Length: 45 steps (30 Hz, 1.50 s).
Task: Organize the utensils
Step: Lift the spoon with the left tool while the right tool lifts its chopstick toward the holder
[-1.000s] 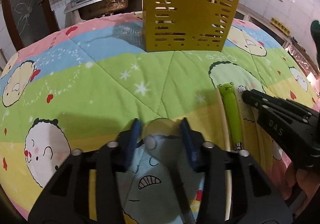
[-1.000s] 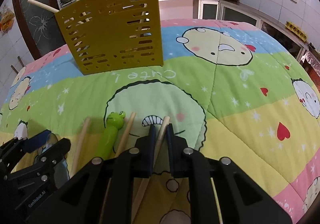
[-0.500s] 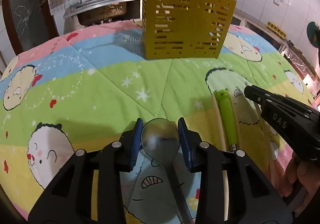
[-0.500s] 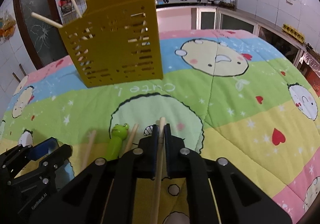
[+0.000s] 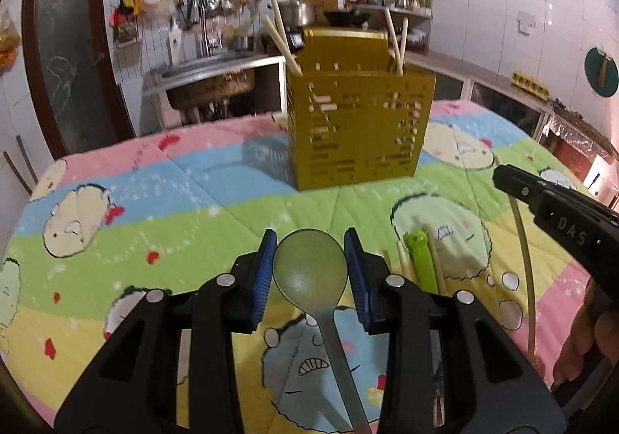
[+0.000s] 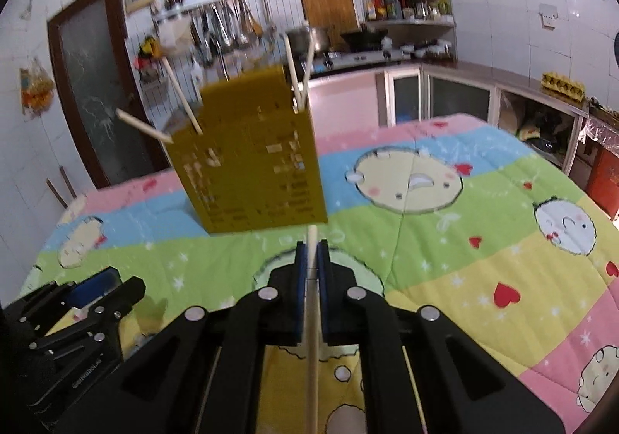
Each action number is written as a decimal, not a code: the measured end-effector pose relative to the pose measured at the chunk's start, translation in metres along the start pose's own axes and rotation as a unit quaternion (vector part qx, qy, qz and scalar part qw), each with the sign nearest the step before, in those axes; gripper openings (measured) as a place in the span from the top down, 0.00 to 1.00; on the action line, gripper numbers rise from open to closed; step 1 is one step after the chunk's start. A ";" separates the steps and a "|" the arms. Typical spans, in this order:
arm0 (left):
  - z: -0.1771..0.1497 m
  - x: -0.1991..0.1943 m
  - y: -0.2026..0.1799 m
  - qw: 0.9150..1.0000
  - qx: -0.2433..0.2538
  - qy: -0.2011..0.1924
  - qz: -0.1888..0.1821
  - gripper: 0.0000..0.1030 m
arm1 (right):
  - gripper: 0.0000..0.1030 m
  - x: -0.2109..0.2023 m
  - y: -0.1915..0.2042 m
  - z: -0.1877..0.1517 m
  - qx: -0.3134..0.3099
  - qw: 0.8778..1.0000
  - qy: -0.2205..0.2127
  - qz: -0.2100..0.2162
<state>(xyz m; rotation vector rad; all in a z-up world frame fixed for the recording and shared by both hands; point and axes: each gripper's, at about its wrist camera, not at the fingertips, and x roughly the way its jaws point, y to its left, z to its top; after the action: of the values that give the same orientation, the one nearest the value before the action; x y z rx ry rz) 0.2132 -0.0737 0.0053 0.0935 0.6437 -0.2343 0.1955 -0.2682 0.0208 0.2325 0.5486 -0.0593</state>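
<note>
tiled kitchen walls back a cartoon quilt [image 5: 216,201] that fills the lower frame. at upper centre stands a yellow slotted caddy [image 5: 358,132] (chopsticks poke from its top). the left gripper [image 5: 310,263], bottom centre, clamps a metal spoon [image 5: 309,269] by its bowl. the right gripper [image 6: 312,259], nearly closed, pinches one chopstick [image 6: 312,337]. a green frog-handled utensil [image 5: 421,259] lies lower right.
</note>
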 end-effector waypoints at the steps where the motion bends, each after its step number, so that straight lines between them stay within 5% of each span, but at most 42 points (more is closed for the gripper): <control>1: 0.001 -0.003 0.002 1.000 -0.002 -0.007 0.000 0.66 | 0.94 -0.003 -0.002 0.002 0.002 1.000 -0.008 0.004; 20: 0.017 -0.046 0.005 0.995 0.024 -0.097 0.000 0.66 | 0.94 -0.063 0.004 0.016 -0.053 0.993 -0.097 0.032; 28: 0.037 -0.057 0.006 0.992 0.025 -0.122 -0.006 0.66 | 0.94 -0.078 0.004 0.039 -0.051 0.984 -0.165 0.043; 34: 0.075 -0.065 0.009 0.987 0.021 -0.160 -0.003 0.66 | 0.94 -0.072 0.008 0.068 -0.049 0.974 -0.215 0.054; 45: 0.179 -0.051 -0.003 0.970 0.044 -0.236 0.033 0.66 | 0.94 -0.038 0.022 0.171 -0.021 0.951 -0.303 0.066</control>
<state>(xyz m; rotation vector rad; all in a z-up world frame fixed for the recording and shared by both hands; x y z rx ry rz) 0.2776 -0.0951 0.1787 0.1379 0.1557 -0.2116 0.2526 -0.2873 0.1867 0.1965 -0.0788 0.0119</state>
